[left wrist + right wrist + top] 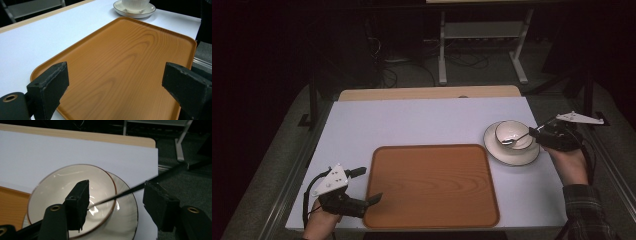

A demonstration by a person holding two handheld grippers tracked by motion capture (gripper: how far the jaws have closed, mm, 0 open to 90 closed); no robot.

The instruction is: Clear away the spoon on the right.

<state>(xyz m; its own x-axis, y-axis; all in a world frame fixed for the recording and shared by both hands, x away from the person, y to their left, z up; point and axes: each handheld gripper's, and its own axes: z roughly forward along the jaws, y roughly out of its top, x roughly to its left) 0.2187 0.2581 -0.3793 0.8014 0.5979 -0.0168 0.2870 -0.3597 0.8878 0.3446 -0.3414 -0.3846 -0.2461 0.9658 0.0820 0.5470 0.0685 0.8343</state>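
High view: spoon [515,138] apparently dropped in bowl [513,134], right gripper [537,134] jaws apart; left gripper [370,186] open, empty; next: back right off.

A high camera looked forward and down on the table [422,120]; two low, close cameras both showed its saucer [117,6].

We see a wooden tray [432,187] lying flat on the white table [412,122]. Beyond the table's far edge we see a grey metal stand [482,42] on the floor.
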